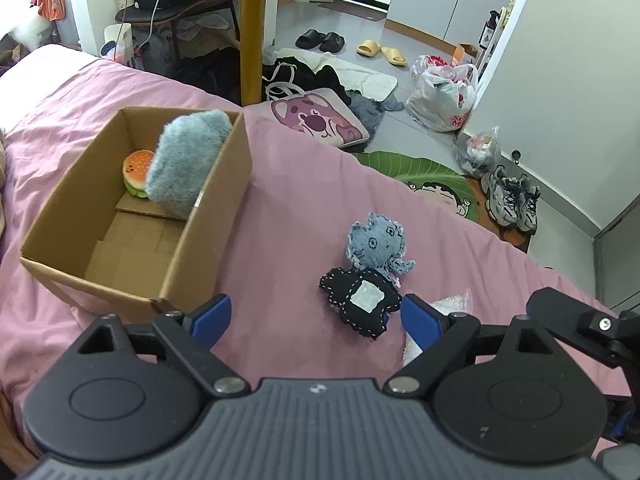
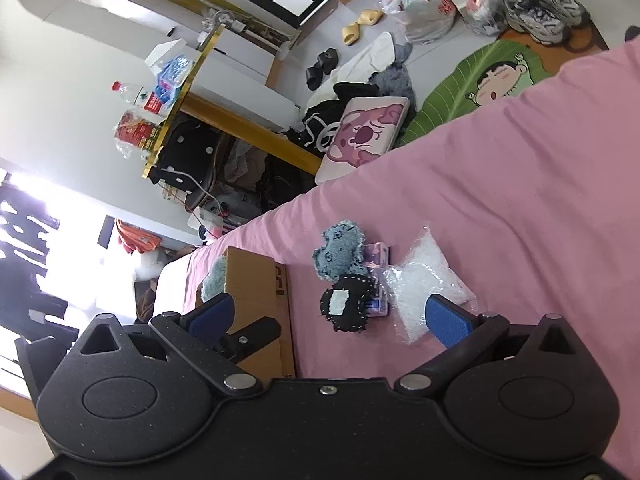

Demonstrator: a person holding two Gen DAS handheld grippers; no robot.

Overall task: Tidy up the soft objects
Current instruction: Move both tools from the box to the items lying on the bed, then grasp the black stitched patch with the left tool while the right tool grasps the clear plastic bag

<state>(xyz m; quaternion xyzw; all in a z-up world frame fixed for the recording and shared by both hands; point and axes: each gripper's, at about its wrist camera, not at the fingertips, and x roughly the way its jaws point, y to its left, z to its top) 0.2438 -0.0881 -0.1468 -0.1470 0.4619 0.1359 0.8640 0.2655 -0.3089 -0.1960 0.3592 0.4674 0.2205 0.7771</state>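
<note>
An open cardboard box (image 1: pixel 72 208) (image 2: pixel 256 280) lies on the pink bed sheet (image 1: pixel 304 184). Inside it a fluffy grey plush (image 1: pixel 186 160) leans on the wall beside a burger toy (image 1: pixel 136 174). To its right on the sheet lie a denim stuffed toy (image 1: pixel 376 242) (image 2: pixel 340 250) and, touching it, a black stitched cushion with a white patch (image 1: pixel 362 304) (image 2: pixel 347 304). My left gripper (image 1: pixel 316 318) is open just short of the black cushion, holding nothing. My right gripper (image 2: pixel 328 316) is also open and empty, near the cushion and a clear plastic bag (image 2: pixel 426 280).
A small tissue pack (image 2: pixel 378 258) lies under the toys. Beyond the bed edge the floor holds a pink cartoon cushion (image 1: pixel 316 122), a green leaf mat (image 1: pixel 416 168), sneakers (image 1: pixel 510 198), slippers (image 1: pixel 382 52), plastic bags (image 1: pixel 444 96), and a yellow table leg (image 1: pixel 254 32).
</note>
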